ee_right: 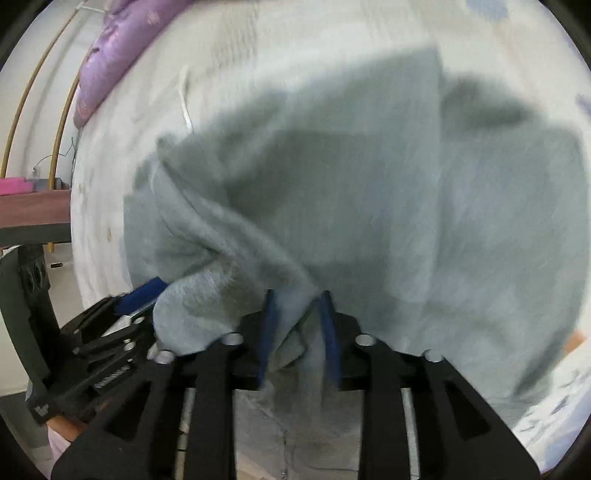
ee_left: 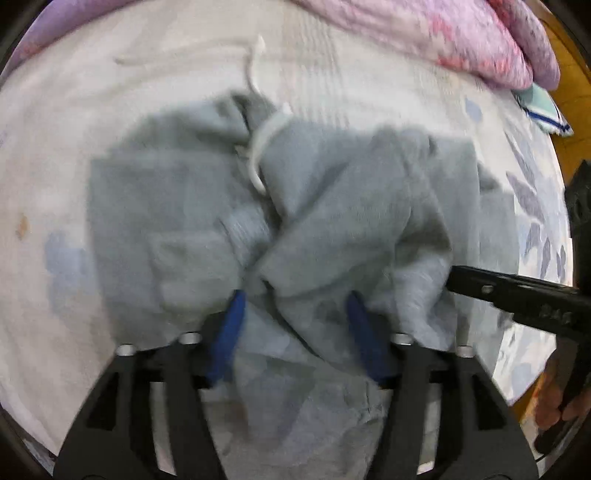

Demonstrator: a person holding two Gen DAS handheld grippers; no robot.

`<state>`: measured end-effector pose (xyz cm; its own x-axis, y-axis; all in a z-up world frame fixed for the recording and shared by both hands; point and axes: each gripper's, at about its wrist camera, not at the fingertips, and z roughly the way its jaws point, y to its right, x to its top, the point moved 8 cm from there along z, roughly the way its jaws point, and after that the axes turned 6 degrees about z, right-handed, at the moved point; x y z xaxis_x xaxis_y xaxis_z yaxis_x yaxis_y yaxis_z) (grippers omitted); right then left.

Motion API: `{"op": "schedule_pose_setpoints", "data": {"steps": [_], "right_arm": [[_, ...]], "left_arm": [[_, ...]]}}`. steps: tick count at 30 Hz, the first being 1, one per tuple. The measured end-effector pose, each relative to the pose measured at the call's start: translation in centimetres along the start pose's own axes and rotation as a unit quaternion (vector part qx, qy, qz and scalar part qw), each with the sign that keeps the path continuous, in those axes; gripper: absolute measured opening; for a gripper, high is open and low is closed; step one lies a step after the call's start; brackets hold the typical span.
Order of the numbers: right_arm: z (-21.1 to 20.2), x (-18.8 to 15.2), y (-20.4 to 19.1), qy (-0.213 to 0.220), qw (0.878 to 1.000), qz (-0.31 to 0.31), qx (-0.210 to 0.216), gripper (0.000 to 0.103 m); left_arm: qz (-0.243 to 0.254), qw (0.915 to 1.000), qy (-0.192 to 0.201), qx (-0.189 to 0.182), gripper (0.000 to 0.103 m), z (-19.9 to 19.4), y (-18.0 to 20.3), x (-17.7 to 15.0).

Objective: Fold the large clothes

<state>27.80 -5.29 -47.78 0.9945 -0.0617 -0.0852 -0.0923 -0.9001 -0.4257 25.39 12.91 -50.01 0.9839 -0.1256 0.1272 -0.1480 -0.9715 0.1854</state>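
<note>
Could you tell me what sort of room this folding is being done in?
Probably a bedroom: the grey garment lies on a bed with a pale sheet, a pink quilt bunched at its far edge and a purple pillow beside it.

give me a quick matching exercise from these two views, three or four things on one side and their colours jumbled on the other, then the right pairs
Things:
1. garment bunched on the bed
2. drawstring on the garment
3. quilt at the far edge of the bed
4. pads of the left gripper

Colours:
A. white
B. blue
C. grey
D. pink

Pairs: 1-C, 2-A, 3-D, 4-B
</note>
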Motion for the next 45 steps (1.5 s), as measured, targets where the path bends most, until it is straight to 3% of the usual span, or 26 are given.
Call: {"op": "schedule_pose_setpoints", "data": {"steps": [1, 8, 10, 13, 15, 16, 18, 19, 20, 22, 25, 27, 28, 30, 31, 34, 36, 40, 45], "right_arm": [[-0.9, 0.5, 0.2, 0.014, 1.000, 0.005, 0.002, 0.058], [-3.1, 4.0, 0.2, 0.044, 0.997, 0.024, 0.060, 0.058], [-3.3, 6.2, -1.2, 0.047, 0.996, 0.014, 0.080, 0.058], [-2.5, 9.4, -4.7, 0.041, 0.994, -0.011, 0.098, 0.058], [-1.6, 11.0, -6.8, 0.035, 0.994, -0.031, 0.100, 0.058], [-0.9, 12.1, -8.4, 0.028, 0.993, -0.046, 0.105, 0.058], [-0.1, 13.4, -9.9, 0.010, 0.992, -0.061, 0.114, 0.058], [1.1, 14.3, -11.3, -0.004, 0.991, -0.071, 0.113, 0.058], [1.8, 15.2, -12.0, -0.007, 0.991, -0.080, 0.111, 0.058], [3.9, 16.9, -13.5, -0.009, 0.993, -0.092, 0.068, 0.058], [6.6, 18.3, -15.7, -0.023, 0.993, -0.100, 0.066, 0.056], [8.3, 18.8, -16.6, -0.021, 0.992, -0.109, 0.053, 0.050], [9.4, 19.1, -17.0, -0.026, 0.992, -0.109, 0.048, 0.042], [11.9, 19.3, -17.0, -0.044, 0.995, -0.086, 0.037, 0.011], [11.9, 19.3, -16.8, -0.037, 0.996, -0.078, 0.032, 0.004], [8.0, 17.7, -17.6, 0.022, 0.994, -0.085, 0.069, 0.004], [5.4, 16.2, -17.4, 0.039, 0.992, -0.079, 0.087, 0.004], [1.4, 13.4, -17.3, 0.056, 0.989, -0.084, 0.107, 0.004], [-4.7, 8.8, -18.0, 0.086, 0.980, -0.117, 0.134, 0.004]], "left_arm": [[0.001, 1.0000, 0.009, -0.003, 0.062, -0.6, -0.2, 0.6], [-0.026, 0.9972, 0.054, -0.044, 0.072, -2.6, -1.0, 3.6], [-0.039, 0.9959, 0.065, -0.050, 0.072, -2.3, -1.9, 4.4], [-0.045, 0.9975, 0.044, -0.030, 0.072, -0.6, -3.0, 5.2], [-0.033, 0.9968, 0.064, -0.035, 0.072, 0.2, -2.6, 6.5], [-0.024, 0.9962, 0.075, -0.037, 0.070, 0.5, -2.5, 7.0], [-0.003, 0.9951, 0.086, -0.048, 0.036, 1.1, -2.1, 7.8], [0.003, 0.9956, 0.079, -0.050, 0.014, 1.6, -2.1, 7.8], [0.007, 0.9967, 0.063, -0.050, 0.008, 2.8, -2.2, 7.8], [-0.007, 0.9963, 0.067, -0.054, 0.005, 2.9, -3.0, 8.0], [-0.044, 0.9910, 0.097, -0.081, 0.005, 1.6, -4.1, 8.2], [-0.074, 0.9895, 0.100, -0.074, 0.005, 1.5, -5.5, 8.1], [-0.086, 0.9884, 0.100, -0.075, 0.005, 1.5, -6.0, 8.0], [-0.121, 0.9851, 0.091, -0.083, 0.005, 2.1, -7.0, 7.5], [-0.143, 0.9830, 0.083, -0.079, 0.005, 2.4, -7.7, 7.2], [-0.189, 0.9752, 0.080, -0.082, 0.005, 2.4, -9.1, 6.4], [-0.206, 0.9714, 0.085, -0.081, 0.005, 1.8, -9.8, 6.0], [-0.209, 0.9702, 0.097, -0.076, 0.005, 0.1, -10.1, 5.6], [-0.183, 0.9744, 0.117, -0.059, 0.005, -3.0, -9.5, 4.7]]}}
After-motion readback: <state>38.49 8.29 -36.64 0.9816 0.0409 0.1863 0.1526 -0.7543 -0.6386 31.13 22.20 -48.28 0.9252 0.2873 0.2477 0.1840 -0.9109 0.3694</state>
